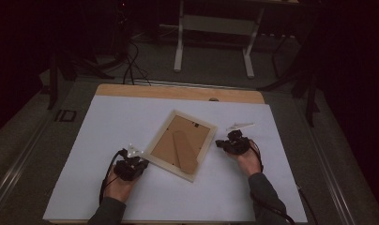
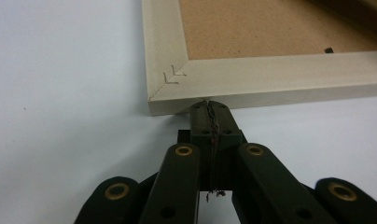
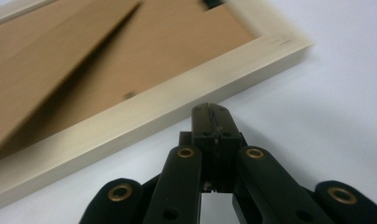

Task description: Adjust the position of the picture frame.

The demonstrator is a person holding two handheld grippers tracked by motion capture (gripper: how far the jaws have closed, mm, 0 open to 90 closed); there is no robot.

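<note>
The picture frame [image 1: 180, 145] lies face down and askew near the middle of the white sheet [image 1: 108, 122]. The left gripper [image 1: 132, 157], clenched and empty, noses its near-left corner; the right gripper [image 1: 223, 143], likewise clenched, sits just beside the right edge. To square the frame, push low and evenly from both sides so neither tip rides over the rim.

Picture frame [image 1: 180, 144] face down on white sheet [image 1: 108, 122], left claw [image 1: 132, 159] at its corner, right claw [image 1: 225, 144] beside
</note>
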